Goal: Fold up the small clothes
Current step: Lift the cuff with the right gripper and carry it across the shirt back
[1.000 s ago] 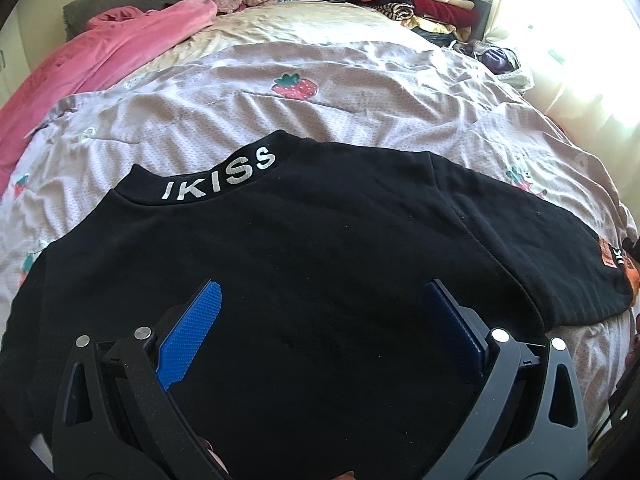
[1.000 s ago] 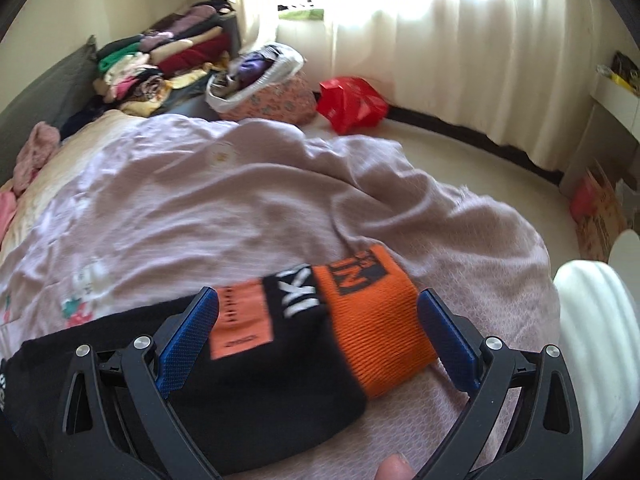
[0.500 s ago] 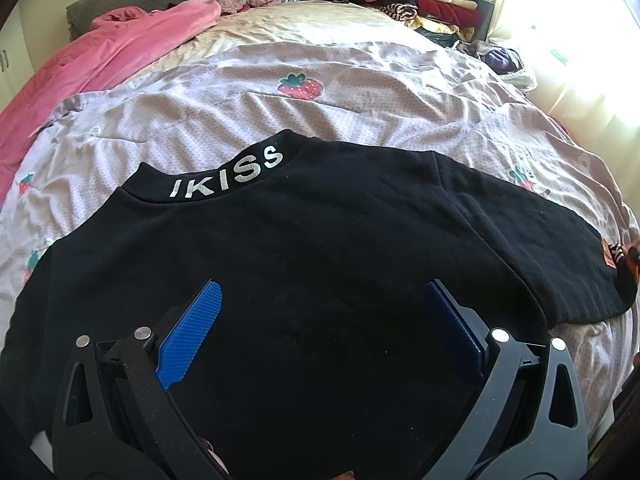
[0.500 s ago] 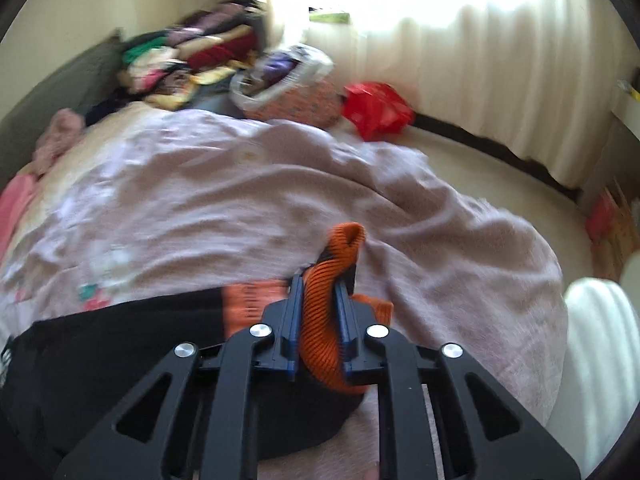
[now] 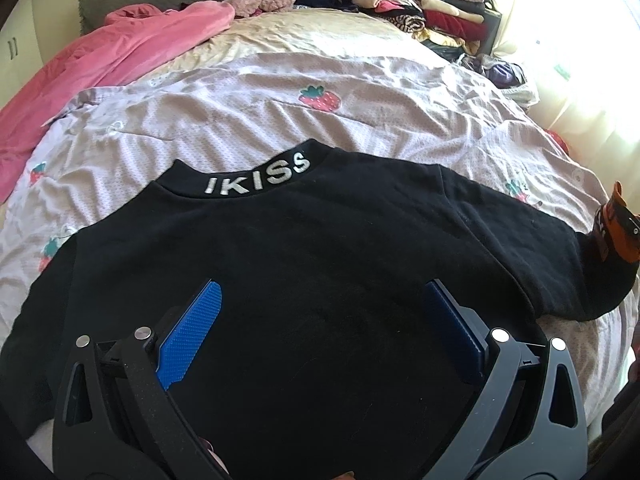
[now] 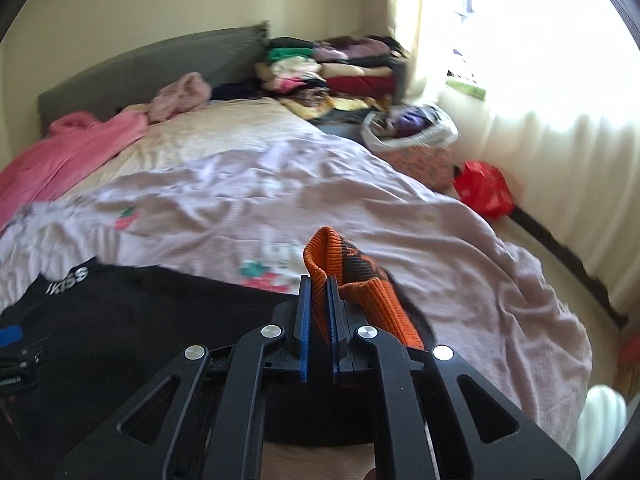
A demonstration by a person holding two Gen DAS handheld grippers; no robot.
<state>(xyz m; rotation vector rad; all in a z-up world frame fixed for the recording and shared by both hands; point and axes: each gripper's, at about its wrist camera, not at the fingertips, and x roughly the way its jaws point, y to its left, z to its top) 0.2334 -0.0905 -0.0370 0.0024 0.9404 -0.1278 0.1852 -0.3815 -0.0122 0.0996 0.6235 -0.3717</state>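
A black sweatshirt (image 5: 320, 248) with "IKISS" on its collar (image 5: 258, 178) lies flat, back up, on the bed. My left gripper (image 5: 323, 284) hovers open over its middle, blue pads wide apart with only flat cloth below them. My right gripper (image 6: 317, 280) has its jaws closing tight on the orange ribbed cuff (image 6: 360, 296) of the right sleeve, which is pinched between the pads and lifted off the quilt. In the left wrist view that cuff (image 5: 624, 236) stands raised at the far right. The black body (image 6: 140, 320) lies to the left of the right gripper.
The pale strawberry-print quilt (image 5: 280, 108) covers the bed. A pink garment (image 5: 100, 68) lies at the far left, and stacks of folded clothes (image 5: 420, 4) sit by the headboard. On the floor by the curtain are a red bag (image 6: 486, 188) and a white bag of clothes (image 6: 412, 128).
The right gripper closed on the orange cuff, then lifted it and swung left with a roll. The left gripper stayed open and drifted slightly up and back.
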